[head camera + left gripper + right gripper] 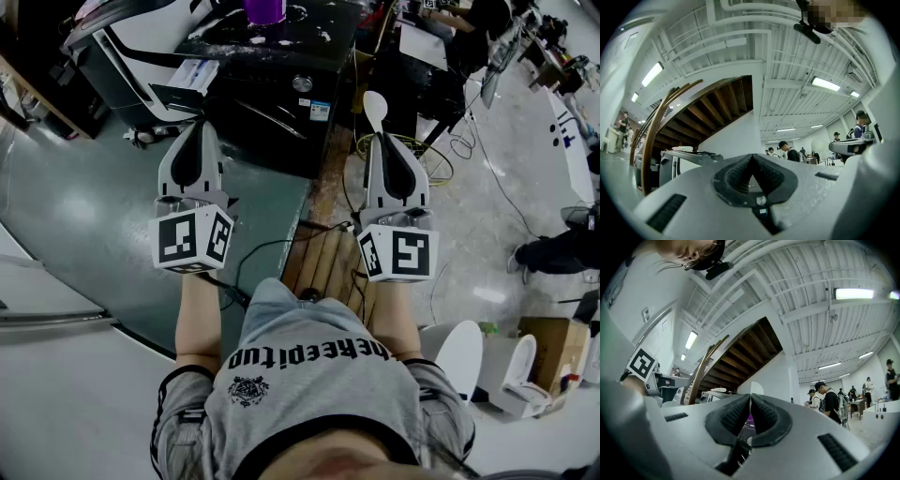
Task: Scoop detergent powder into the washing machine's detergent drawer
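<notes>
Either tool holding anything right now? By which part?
Right tool grips the white plastic scoop by its handle, bowl sticking out. Left tool is shut, empty.

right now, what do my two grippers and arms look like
The left gripper and right gripper match: pale grey tapered shells with black ribbed pads, each with a white cube of black square markers at the rear. The person wears a grey T-shirt with black-edged short sleeves.

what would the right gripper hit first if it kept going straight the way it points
Likely the purple container on the black worktop, which shows between the right gripper's jaws; its white plastic scoop would touch first. Depth unclear.
</notes>
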Tool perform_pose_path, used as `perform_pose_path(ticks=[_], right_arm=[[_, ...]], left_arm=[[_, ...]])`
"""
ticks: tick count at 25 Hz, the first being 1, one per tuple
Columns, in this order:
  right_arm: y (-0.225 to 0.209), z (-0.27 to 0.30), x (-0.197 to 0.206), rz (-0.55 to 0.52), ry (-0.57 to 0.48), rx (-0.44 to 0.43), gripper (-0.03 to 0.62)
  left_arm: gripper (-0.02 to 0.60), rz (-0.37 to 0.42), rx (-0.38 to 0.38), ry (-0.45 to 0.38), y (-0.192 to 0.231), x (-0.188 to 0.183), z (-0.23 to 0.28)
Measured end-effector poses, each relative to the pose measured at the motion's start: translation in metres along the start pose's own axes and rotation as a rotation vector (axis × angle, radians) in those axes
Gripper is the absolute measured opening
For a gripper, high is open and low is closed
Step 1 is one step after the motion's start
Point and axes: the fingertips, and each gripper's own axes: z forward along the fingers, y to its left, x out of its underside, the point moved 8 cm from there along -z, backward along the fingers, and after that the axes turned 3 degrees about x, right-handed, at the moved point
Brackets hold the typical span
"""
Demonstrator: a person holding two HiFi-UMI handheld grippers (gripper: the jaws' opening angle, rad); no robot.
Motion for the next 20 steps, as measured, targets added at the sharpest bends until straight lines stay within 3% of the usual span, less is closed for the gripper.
perform_pose_path(ticks=[15,20], right_arm=[[0.0,-0.0002,0.0016,0.016,-0.011,-0.008,0.008],[-0.0019,-0.0035,0.0,0.053,-0.034,-0.048,0.008]], left_arm=[[0.003,-0.006,-0.001,-0.004,-0.0011,0.0004,0.0019],[0.003,0.005,-0.002,0.002,-0.0057,-0.0006,0.0003]])
